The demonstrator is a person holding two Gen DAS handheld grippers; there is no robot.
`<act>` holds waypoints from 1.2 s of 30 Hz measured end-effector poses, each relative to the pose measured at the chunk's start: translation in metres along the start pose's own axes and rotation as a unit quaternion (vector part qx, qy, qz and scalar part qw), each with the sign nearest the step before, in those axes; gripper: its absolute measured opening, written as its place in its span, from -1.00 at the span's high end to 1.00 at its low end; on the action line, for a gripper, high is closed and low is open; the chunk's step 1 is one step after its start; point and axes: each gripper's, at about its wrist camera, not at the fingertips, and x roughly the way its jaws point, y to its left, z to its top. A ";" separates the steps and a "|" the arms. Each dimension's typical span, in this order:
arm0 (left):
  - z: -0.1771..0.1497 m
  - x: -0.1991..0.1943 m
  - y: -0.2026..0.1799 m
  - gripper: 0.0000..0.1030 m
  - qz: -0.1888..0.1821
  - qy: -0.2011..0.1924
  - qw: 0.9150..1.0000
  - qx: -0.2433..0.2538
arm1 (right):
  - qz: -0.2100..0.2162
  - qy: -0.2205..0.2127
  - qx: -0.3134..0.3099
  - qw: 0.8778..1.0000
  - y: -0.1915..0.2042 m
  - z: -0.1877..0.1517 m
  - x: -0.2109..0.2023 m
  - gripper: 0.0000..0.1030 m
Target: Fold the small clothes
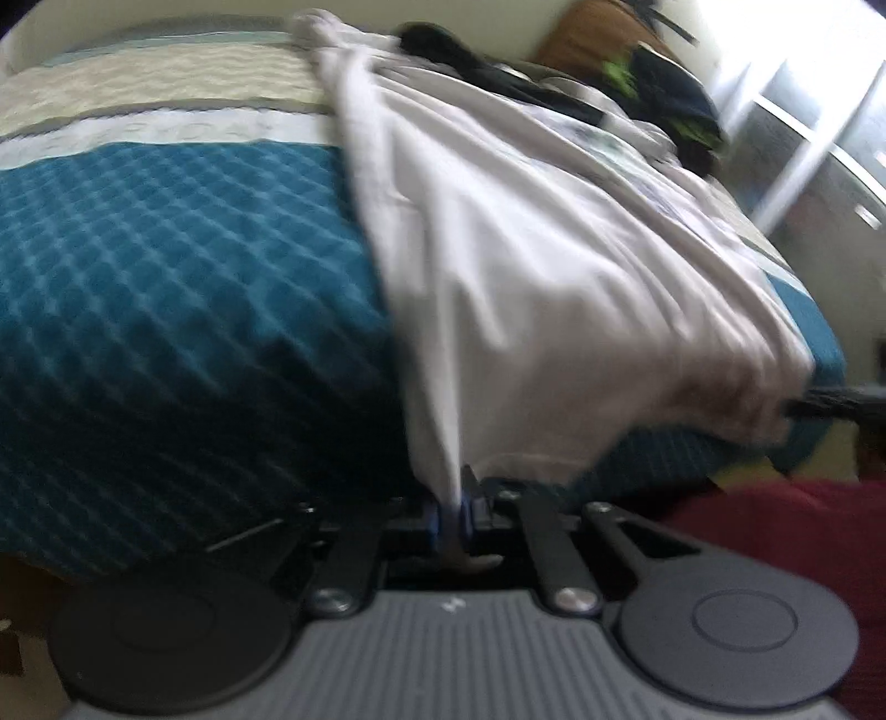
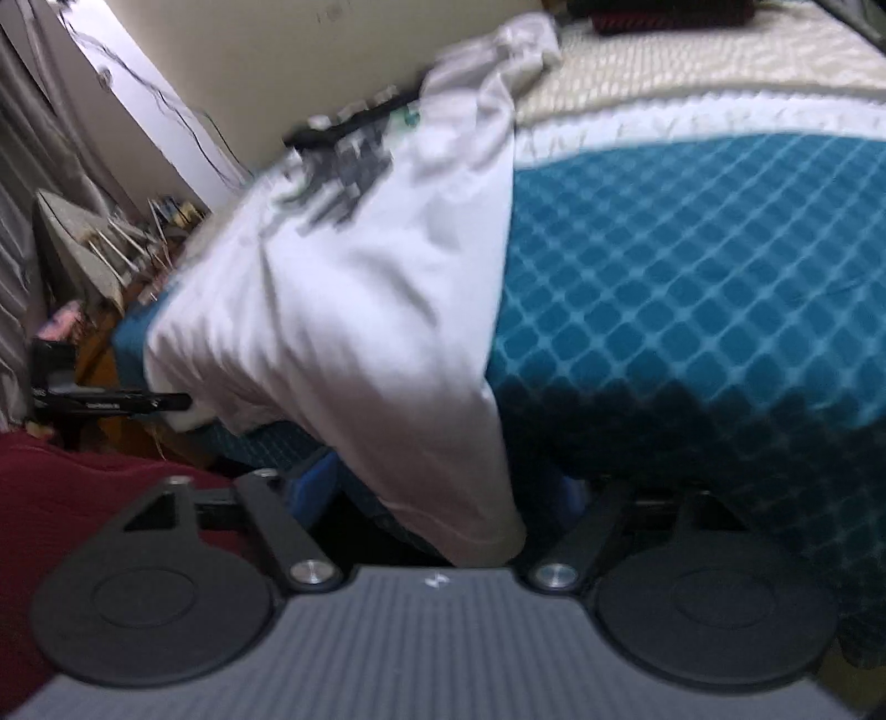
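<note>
A white T-shirt (image 1: 526, 266) with a grey printed front lies stretched over the teal quilted bed cover (image 1: 166, 277). My left gripper (image 1: 451, 512) is shut on one bottom corner of the shirt at the bed's near edge. In the right wrist view the same shirt (image 2: 360, 310) runs from the bed down into my right gripper (image 2: 443, 515), whose blue fingers (image 2: 315, 487) stand apart around a bunched corner; the cloth hides the tips. The other gripper's black tip (image 2: 133, 401) shows at the shirt's far corner.
A pile of dark and green clothes (image 1: 653, 88) and a brown pillow (image 1: 598, 33) lie at the head of the bed. A window frame (image 1: 803, 144) stands at the right. A cluttered side table (image 2: 138, 232) stands beside the bed. Red cloth (image 2: 66, 487) lies below.
</note>
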 end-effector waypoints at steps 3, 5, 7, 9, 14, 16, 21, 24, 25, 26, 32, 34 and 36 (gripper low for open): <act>-0.006 -0.033 -0.009 0.88 -0.056 -0.030 0.998 0.010 | 0.046 0.000 -0.033 0.998 0.010 -0.003 -0.016 0.89; -0.002 -0.066 -0.009 0.88 -0.101 -0.084 0.991 -0.002 | 0.086 -0.023 -0.041 0.995 0.018 0.001 -0.036 0.89; 0.009 -0.093 -0.005 0.88 -0.129 -0.150 0.980 -0.019 | 0.107 -0.065 -0.047 0.991 0.025 0.013 -0.053 0.89; 0.025 -0.108 0.004 0.87 -0.155 -0.199 0.967 -0.046 | 0.128 -0.112 -0.046 0.984 0.026 0.032 -0.065 0.89; 0.089 -0.106 0.032 0.87 -0.154 -0.253 0.949 -0.112 | 0.144 -0.214 -0.011 0.966 0.007 0.093 -0.074 0.89; 0.123 -0.088 0.040 0.82 -0.120 -0.258 0.949 -0.138 | 0.128 -0.248 0.043 0.959 -0.008 0.129 -0.063 0.88; 0.175 -0.034 0.051 0.36 0.014 -0.212 0.958 -0.194 | -0.060 -0.266 0.145 0.951 -0.034 0.191 -0.021 -0.29; 0.163 -0.032 0.049 -0.16 0.007 -0.197 0.968 -0.158 | -0.046 -0.260 0.118 0.957 -0.036 0.180 -0.034 -0.28; 0.157 -0.033 0.047 -0.26 0.024 -0.197 0.969 -0.145 | -0.051 -0.257 0.108 0.959 -0.034 0.175 -0.039 -0.28; 0.152 -0.033 0.045 -0.45 0.040 -0.194 0.971 -0.133 | -0.057 -0.250 0.100 0.961 -0.032 0.170 -0.042 -0.28; 0.129 -0.019 0.044 -0.41 0.021 -0.125 0.984 -0.128 | -0.060 -0.188 0.095 0.976 -0.016 0.141 -0.010 -0.29; 0.125 -0.013 0.043 0.30 0.005 -0.102 0.987 -0.127 | -0.064 -0.185 0.086 0.977 -0.008 0.130 0.004 0.11; 0.123 -0.007 0.032 0.80 0.048 -0.094 0.991 -0.088 | -0.096 -0.165 0.053 0.980 0.003 0.127 0.020 0.86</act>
